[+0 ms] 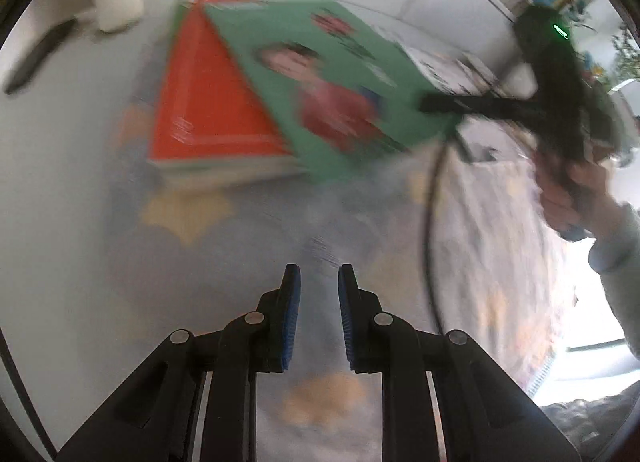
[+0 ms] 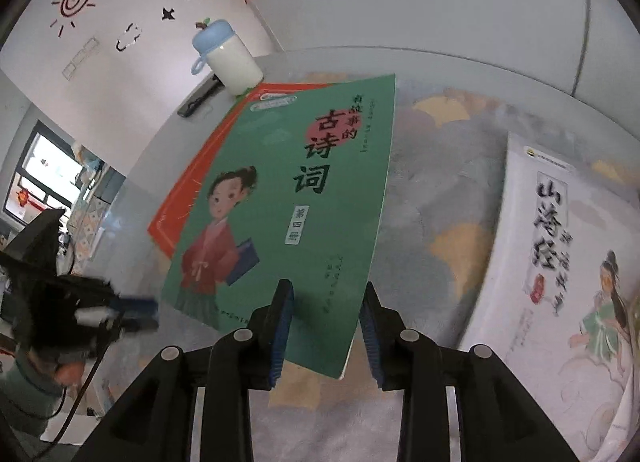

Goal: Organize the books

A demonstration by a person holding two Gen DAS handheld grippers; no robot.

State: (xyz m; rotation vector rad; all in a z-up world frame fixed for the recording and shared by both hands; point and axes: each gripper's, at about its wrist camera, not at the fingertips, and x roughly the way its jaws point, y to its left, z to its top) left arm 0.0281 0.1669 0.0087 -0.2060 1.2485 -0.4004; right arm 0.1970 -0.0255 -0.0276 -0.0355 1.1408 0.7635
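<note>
The green book [image 2: 288, 197] is a thin paperback with a drawn child in a red robe and large dark characters on its cover. It lies face up, skewed, on top of the orange-red book [image 1: 208, 101], its near corner jutting out past the pile and towards me. The orange-red book lies flat beneath it on a low pile of books; only its left part and pale page edges show. Well apart to my right, a white book [image 2: 560, 262] with a painted figure in green lies face up on the patterned cloth.
</note>
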